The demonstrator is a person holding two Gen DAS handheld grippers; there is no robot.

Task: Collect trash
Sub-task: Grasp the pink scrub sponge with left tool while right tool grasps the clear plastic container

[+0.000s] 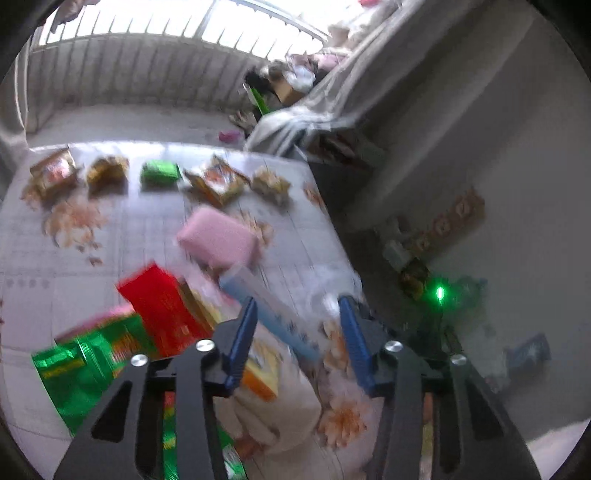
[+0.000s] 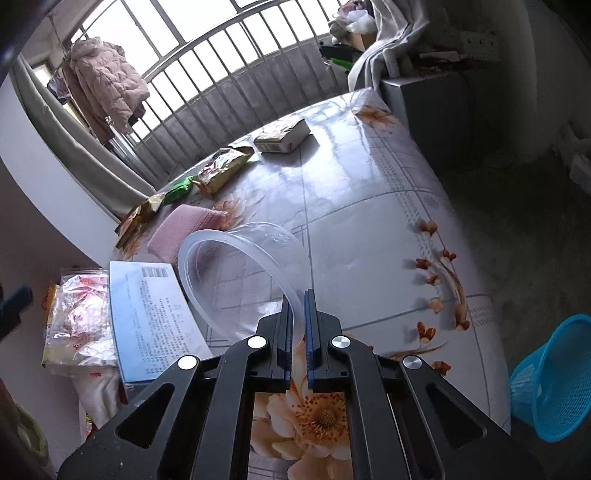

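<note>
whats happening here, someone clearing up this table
A person with a handheld gripper in each hand is collecting trash from a table with a floral cover. The right gripper has its jaws shut on the rim of a clear plastic cup lying on its side. The left gripper is partly open over a light blue box, not clearly gripping it; that view is blurred. Snack packets line the far edge, and a blue mesh basket sits on the floor beside the table.

light: window [image 2: 207, 33] daylight, glare | left view: motion-blurred | right view: sharp | edges: fisheye-bent
</note>
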